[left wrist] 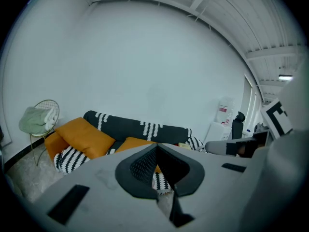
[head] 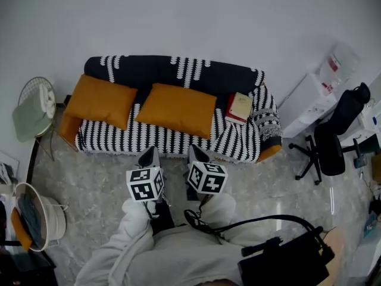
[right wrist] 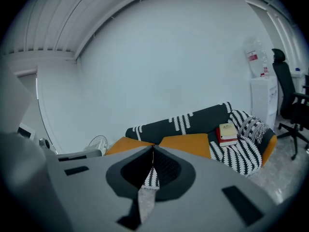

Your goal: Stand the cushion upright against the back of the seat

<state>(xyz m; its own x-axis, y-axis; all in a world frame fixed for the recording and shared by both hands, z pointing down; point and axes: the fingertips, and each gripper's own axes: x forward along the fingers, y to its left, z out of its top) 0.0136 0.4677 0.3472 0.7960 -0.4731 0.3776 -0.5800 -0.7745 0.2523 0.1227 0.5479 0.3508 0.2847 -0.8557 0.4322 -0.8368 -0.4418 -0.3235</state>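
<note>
1. The left gripper (head: 149,154) has its jaws closed tip to tip with nothing between them; its own view (left wrist: 157,145) confirms this.
2. The right gripper (head: 198,152) is likewise closed and empty, as its own view (right wrist: 152,149) shows.
3. The two grippers are side by side, just apart, over the grey floor (head: 95,183), both pointing at the sofa (head: 238,139).
4. The sofa, under a black-and-white striped cover, lies directly ahead of both grippers, well apart from their tips.
5. The middle cushion (head: 177,109), orange, lies straight ahead between the two grippers' lines, sloped on the seat with its far edge at the backrest. Neither gripper touches it.
6. The second orange cushion (head: 101,101) sits ahead and to the left of the left gripper, tilted at the sofa's left end.
7. A stack of books (head: 240,107) rests on the seat ahead and to the right of the right gripper.
8. An office chair (head: 333,136) stands far to the right of the right gripper.
</note>
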